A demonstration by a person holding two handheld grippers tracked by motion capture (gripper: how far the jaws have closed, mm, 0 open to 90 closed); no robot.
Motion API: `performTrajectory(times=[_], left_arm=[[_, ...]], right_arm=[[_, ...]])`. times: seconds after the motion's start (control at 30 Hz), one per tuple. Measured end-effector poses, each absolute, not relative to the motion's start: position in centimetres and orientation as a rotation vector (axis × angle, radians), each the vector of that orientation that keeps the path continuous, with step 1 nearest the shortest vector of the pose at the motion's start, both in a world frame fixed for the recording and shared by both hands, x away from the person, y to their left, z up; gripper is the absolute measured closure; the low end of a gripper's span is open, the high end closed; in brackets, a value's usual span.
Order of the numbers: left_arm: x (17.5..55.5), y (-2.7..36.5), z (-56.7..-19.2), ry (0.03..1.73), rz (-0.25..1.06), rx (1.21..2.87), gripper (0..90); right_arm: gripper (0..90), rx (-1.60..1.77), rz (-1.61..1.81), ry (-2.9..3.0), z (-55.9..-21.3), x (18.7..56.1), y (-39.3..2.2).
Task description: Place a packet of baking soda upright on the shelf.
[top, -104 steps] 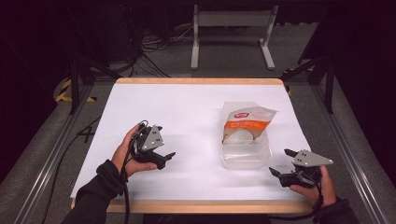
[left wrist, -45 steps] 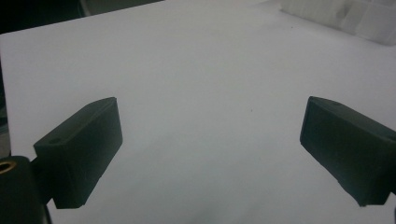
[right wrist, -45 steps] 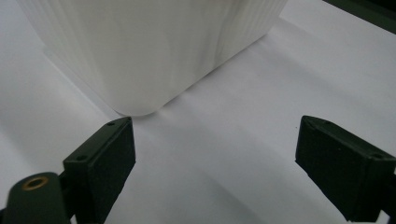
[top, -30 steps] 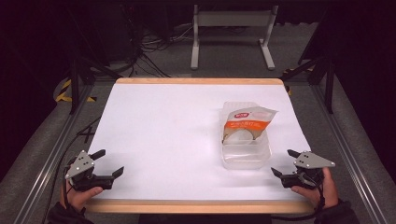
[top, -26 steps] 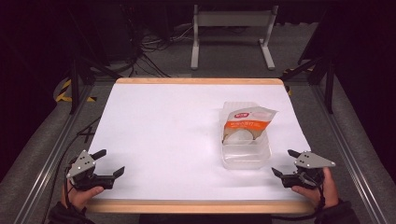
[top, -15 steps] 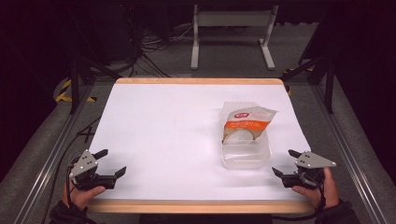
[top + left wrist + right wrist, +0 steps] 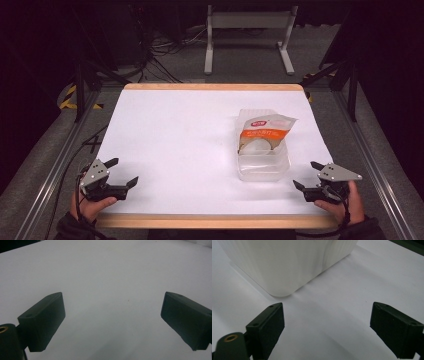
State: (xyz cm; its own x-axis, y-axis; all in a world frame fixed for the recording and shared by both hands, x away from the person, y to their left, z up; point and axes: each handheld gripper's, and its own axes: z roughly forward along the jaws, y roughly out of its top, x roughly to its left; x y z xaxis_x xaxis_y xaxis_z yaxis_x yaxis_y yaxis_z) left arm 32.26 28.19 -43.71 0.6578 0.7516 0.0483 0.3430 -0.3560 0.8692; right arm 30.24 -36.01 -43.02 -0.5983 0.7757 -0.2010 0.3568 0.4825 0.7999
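Item: one clear plastic container (image 7: 263, 161), rectangular with rounded corners, standing on the right half of the white counter (image 7: 175, 135), with an orange-and-white packet (image 7: 261, 131) lying in it, its top sticking out over the far rim. I judge the tub light, thin-walled and slick, likely to flex or skid if pinched hard; the packet looks soft and crinkly, its contents unreadable from here. I would take the tub by a side wall near a corner, one jaw inside the rim, or lift the packet by its upper edge. My right gripper (image 7: 313, 176) sits just beside the tub's near right corner, jaws spread wide, holding nothing; its own view shows the tub's rounded corner (image 7: 284, 287) close ahead. My left gripper (image 7: 122, 172) rests at the near left corner, well apart, also released and empty.
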Motion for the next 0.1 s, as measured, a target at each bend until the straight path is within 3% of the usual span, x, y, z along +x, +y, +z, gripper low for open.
performTrajectory(times=[0.1], left_arm=[[32.74, 27.68, -43.48, 0.842, 0.562, 1.972, 6.3]], right_arm=[[13.0, 0.942, 0.991, 2.174, -43.03, 30.11, -36.15]])
